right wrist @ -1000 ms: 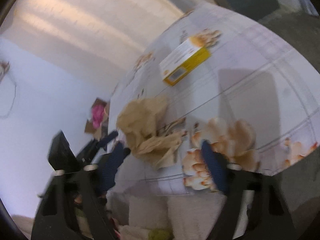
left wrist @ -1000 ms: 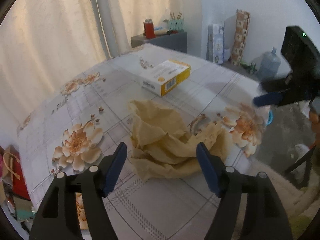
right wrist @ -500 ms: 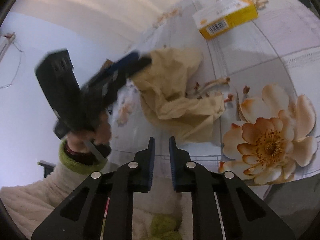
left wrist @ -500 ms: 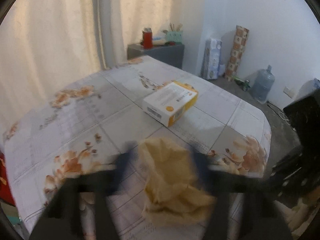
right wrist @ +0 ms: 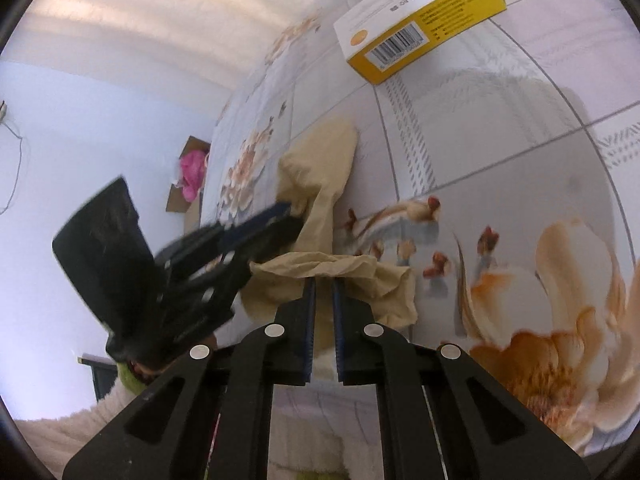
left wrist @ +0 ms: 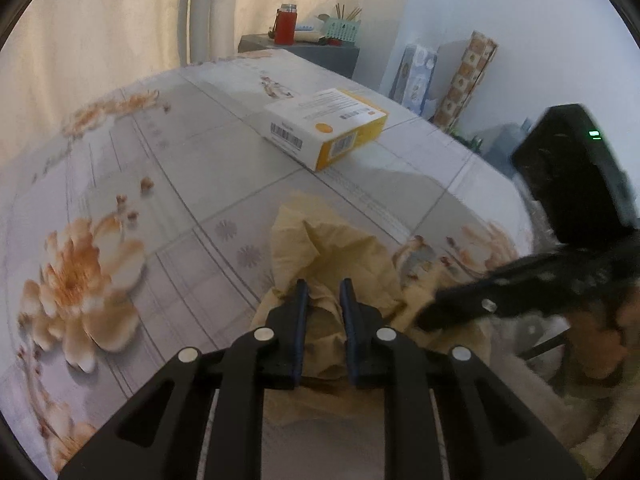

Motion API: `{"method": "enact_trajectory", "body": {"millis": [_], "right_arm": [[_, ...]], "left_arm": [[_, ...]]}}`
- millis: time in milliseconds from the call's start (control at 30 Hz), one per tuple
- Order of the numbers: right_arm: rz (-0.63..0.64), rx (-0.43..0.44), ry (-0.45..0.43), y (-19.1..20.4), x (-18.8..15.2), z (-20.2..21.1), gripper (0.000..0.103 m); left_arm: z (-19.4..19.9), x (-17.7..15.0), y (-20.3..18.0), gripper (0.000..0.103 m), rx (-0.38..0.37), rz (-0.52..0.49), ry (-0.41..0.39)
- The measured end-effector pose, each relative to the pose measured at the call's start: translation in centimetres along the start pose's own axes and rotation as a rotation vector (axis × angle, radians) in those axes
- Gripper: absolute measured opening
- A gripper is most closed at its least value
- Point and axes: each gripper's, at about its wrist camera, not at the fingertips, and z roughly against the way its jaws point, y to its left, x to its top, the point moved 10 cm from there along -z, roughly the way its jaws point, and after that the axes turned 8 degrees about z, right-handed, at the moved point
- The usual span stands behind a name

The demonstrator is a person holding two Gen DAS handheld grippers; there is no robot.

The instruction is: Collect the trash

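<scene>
Near table (left wrist: 168, 168) edge, 6 o'clock of box (left wrist: 326, 126), both left gripper (left wrist: 324, 292) and right gripper (right wrist: 323, 286) have just been closing and now pinch crumpled tan bag (left wrist: 320, 248); grasp step, next likely needs joint lift clear.

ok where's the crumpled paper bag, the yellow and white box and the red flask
crumpled paper bag (left wrist: 328, 248): left wrist view, on its upper folds beyond the fingertips
yellow and white box (left wrist: 326, 116): left wrist view, on its white top face
red flask (left wrist: 286, 28): left wrist view, on its red body, on the far cabinet
</scene>
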Motion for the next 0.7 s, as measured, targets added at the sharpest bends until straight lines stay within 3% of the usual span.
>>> {"method": "enact_trajectory", "body": {"millis": [133,267,400,567,700], "right_arm": [[-0.014,0.004,-0.004,-0.7,1.0,-0.1,0.005],[-0.012,0.0,-0.006,-0.8,0.2,0.4,0.003],[-0.015,0.009,-0.003,-0.8,-0.1,0.8,0.001],[-0.04,0.041,0.007,-1.3,0.3,0.7,0.0],[-0.06,0.068,0.017,-2.1,0.7,1.3,0.0]], "left_arm": [[0.8,0.1,0.3,0.027,-0.03,0.036,-0.015],[2.9,1.5,0.3,0.06,-0.036,0.033,-0.101],[2.7,2.5,0.8,0.076,-0.042,0.029,-0.099],[0.4,0.6,-0.5,0.081,-0.141,-0.005,0.031],[0.1,-0.3,-1.6,0.084,-0.151,-0.074,0.047]]}}
